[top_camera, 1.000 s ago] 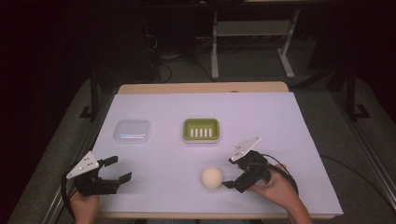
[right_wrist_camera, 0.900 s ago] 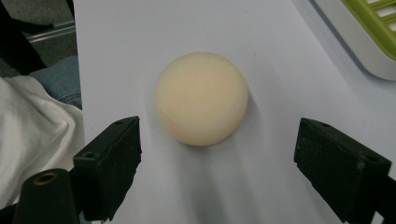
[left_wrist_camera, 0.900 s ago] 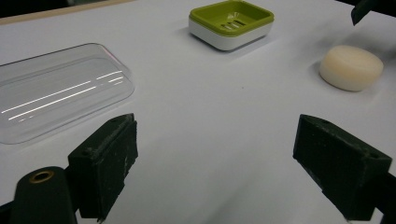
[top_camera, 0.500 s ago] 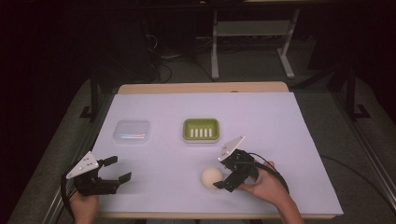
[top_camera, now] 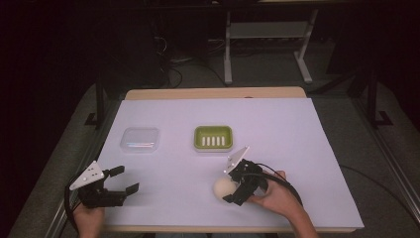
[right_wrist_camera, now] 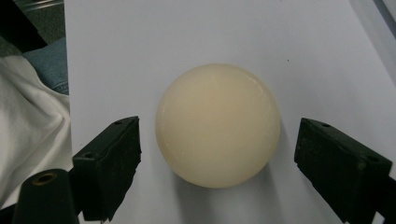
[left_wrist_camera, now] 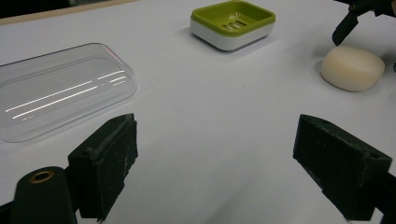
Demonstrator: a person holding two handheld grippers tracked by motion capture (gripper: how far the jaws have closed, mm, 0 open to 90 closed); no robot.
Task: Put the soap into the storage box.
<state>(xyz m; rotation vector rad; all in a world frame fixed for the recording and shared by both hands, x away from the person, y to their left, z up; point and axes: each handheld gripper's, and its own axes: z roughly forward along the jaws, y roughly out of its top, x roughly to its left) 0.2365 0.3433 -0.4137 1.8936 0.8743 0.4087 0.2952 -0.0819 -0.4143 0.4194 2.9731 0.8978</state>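
A: Lying on the white counter, near its front edge, is a cream, rounded bar of soap. Where do the grippers stand?

B: Right gripper: held in the person's right hand, tilted down toward the soap from the right. Its jaws are spread wide, one on each side of the soap; in the right gripper view the soap sits between them with a gap at either side, so neither jaw touches it.

A: And the left gripper?

B: Held low over the front left part of the counter by the left hand, well apart from the soap. Its jaws are likewise spread apart and hold nothing; bare counter lies between them in the left gripper view.

A: Other items?

B: Green soap dish, white-based with a slotted floor, near the counter's middle, beyond the soap. Clear plastic lid, flat on the counter to the left of the dish and apart from it. In the left gripper view, lid at left, dish far centre, soap at right with one jaw tip of the right gripper just above it.
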